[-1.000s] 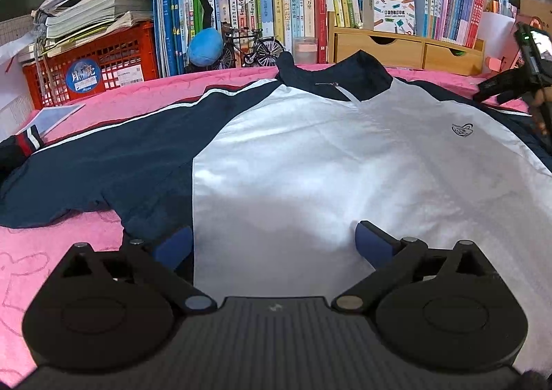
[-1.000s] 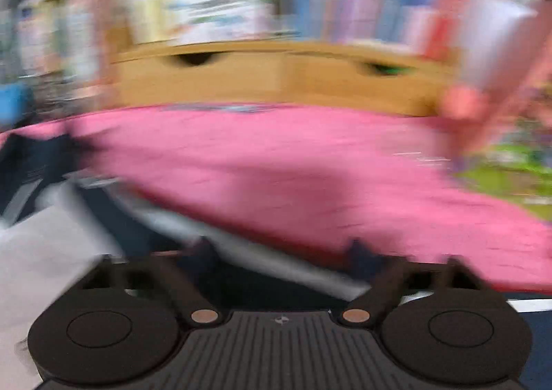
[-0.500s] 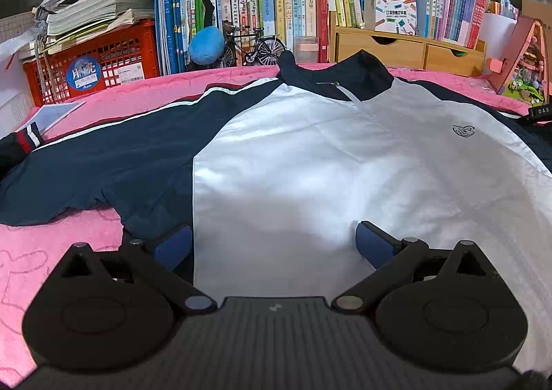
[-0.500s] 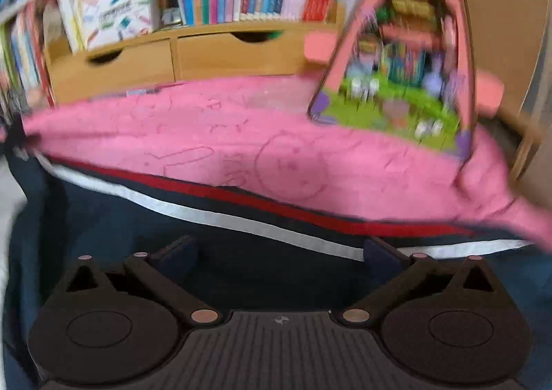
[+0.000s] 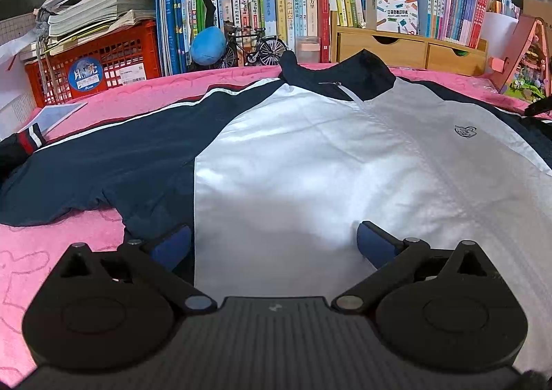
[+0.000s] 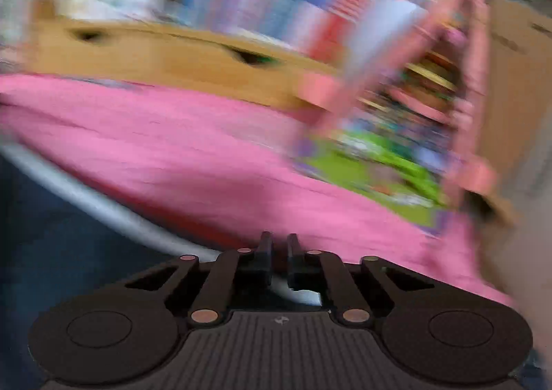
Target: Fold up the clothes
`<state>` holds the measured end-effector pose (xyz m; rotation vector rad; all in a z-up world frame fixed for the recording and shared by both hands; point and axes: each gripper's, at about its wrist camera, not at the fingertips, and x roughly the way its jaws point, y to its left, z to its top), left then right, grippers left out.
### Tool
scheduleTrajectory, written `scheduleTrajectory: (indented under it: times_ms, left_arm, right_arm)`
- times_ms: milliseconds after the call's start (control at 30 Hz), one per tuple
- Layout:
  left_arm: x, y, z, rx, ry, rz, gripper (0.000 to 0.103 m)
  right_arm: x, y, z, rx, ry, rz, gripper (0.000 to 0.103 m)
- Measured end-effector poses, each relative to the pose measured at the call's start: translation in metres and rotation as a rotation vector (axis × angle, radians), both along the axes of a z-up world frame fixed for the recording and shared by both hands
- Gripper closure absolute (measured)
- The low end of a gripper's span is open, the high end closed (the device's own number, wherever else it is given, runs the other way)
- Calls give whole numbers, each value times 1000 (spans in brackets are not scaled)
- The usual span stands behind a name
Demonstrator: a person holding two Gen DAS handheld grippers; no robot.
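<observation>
- Left gripper (image 5: 272,240) — jaws wide, low over the jacket (image 5: 310,162) hem.
- Right gripper (image 6: 277,252) — jaws narrow, pinching the jacket's sleeve edge; view blurred.
- Jacket lies flat on the pink cloth (image 5: 51,241).
- Books (image 5: 276,3) stand behind.

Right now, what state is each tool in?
Left tool: open, holding nothing, over the jacket.
Right tool: closed at the jacket's sleeve edge; the blur hides whether fabric is pinched.

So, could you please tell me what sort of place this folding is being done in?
Most likely a home study or child's room. Shelves packed with children's books line the back, a small wooden drawer unit and a model bicycle sit before them, and the jacket lies on a pink cover.
</observation>
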<state>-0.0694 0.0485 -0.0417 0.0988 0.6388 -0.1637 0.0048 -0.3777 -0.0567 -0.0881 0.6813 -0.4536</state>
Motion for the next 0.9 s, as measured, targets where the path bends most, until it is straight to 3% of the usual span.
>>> scheduleTrajectory:
  times_ms: [67,100,167,200,300,500,567,700,833,900]
  left_arm:
    - [0,0,0,1,-1,-1,0]
    - [0,1,0,0,-1,-1,0]
    - [0,1,0,-6,2,-1,0]
    - [0,2,0,-8,3,-1,0]
    - [0,2,-1,-7,2,-1,0]
    - [-1,0,-1,6,-7,3,0]
    - [-2,-1,-1,9,-10,3,0]
    - [-2,-2,-1,15,-16,4,0]
    - [-2,-2,-1,23,-22,5,0]
    - [-2,-2,-1,23,-22,5,0]
  right_arm:
    - [-8,-12,8,75,-34,-60,85]
    - [-26,-16,15,189,-95,-32,80]
    - [-62,-17,24,354,-172,58,48]
    - [-80,-13,26,401,-193,108,44]
    - [-121,19,23,353,-147,202,44]
    - [-140,82,1,194,-6,324,46]
    - [-131,77,-3,99,-15,273,45]
    - [-108,33,-3,-81,5,-78,52]
    - [-120,43,14,45,-69,10,54]
    - [-127,65,18,173,-100,179,54]
